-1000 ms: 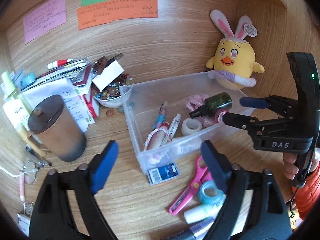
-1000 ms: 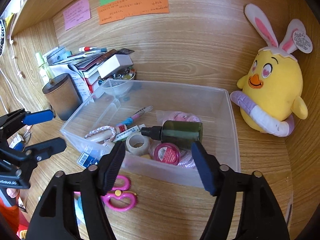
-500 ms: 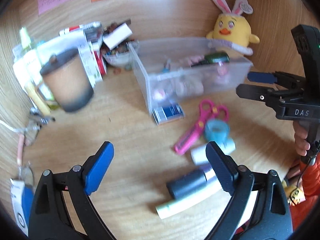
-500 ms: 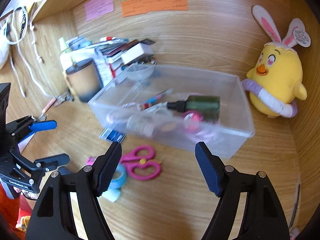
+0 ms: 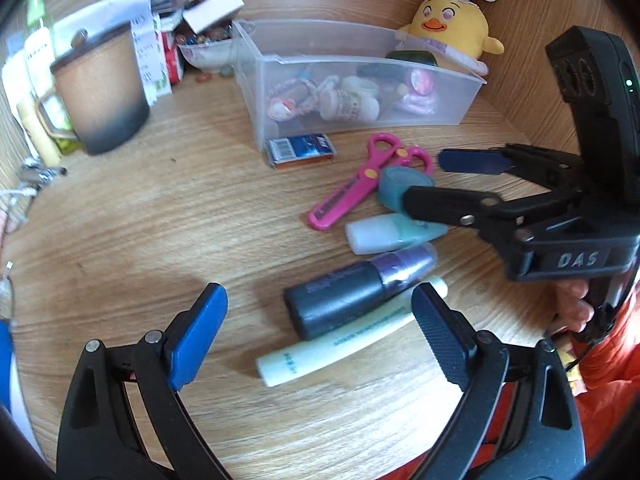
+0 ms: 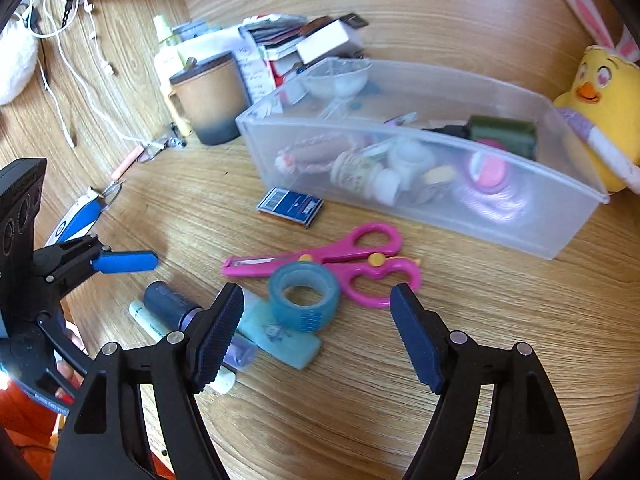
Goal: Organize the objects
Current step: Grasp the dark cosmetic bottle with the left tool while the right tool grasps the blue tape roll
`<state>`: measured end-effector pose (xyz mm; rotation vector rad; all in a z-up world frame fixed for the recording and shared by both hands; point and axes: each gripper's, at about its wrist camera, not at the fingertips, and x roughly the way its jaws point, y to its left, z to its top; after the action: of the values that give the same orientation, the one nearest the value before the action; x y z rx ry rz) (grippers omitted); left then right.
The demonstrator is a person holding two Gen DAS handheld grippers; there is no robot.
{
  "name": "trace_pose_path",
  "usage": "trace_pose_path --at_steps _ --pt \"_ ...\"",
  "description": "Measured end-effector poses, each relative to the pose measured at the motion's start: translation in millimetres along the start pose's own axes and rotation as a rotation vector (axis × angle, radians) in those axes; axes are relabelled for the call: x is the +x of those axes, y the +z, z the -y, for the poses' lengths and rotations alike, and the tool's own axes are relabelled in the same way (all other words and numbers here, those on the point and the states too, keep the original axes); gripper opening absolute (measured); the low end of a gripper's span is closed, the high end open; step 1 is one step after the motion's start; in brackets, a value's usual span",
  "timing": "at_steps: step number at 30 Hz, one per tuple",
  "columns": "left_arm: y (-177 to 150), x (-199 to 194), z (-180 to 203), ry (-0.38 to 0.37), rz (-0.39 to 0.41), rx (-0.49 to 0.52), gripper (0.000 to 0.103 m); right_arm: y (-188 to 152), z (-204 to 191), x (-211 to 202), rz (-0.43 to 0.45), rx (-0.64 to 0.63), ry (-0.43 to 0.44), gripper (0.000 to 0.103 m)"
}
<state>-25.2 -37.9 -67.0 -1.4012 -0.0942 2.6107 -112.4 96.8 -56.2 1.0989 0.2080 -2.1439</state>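
Note:
A clear plastic bin point(image 5: 360, 120) point(image 6: 540, 216) holds small items: a dark green bottle point(image 6: 502, 136), tape, a pink lid. On the desk before it lie pink scissors point(image 5: 360, 184) point(image 6: 352, 258), a blue tape roll point(image 6: 304, 296) point(image 5: 400, 190), a pale blue bottle point(image 5: 392, 232), a dark tube with purple cap point(image 5: 352, 296) point(image 6: 172, 306), a white tube point(image 5: 340, 344) and a blue card pack point(image 5: 302, 148) point(image 6: 290, 204). My left gripper point(image 5: 320, 336) is open above the dark tube. My right gripper point(image 6: 316, 328) is open just over the tape roll.
A brown lidded cup point(image 5: 100, 92) point(image 6: 212, 96) stands left of the bin, with stacked papers and a bowl of beads point(image 5: 204, 48) behind. A yellow bunny plush point(image 5: 452, 28) point(image 6: 604, 108) sits at the right wall. Cables point(image 6: 80, 64) lie at far left.
Both grippers pulled back from the bin and tilted down over the loose items on the desk. Both stay open and empty.

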Motion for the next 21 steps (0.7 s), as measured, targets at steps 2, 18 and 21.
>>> trace_pose_path --at_steps 2,18,21 --pt "0.7 2.8 2.0 -0.016 -0.009 -0.006 0.095 1.8 -2.4 4.4 -0.011 -0.001 0.008 0.071" --pt "8.4 23.7 33.3 0.09 -0.008 0.051 0.1 3.3 14.5 -5.7 0.026 0.016 -0.003 0.036" --pt "6.3 25.6 35.2 0.126 0.014 0.055 0.1 0.8 22.2 -13.5 0.041 0.028 -0.008 0.036"
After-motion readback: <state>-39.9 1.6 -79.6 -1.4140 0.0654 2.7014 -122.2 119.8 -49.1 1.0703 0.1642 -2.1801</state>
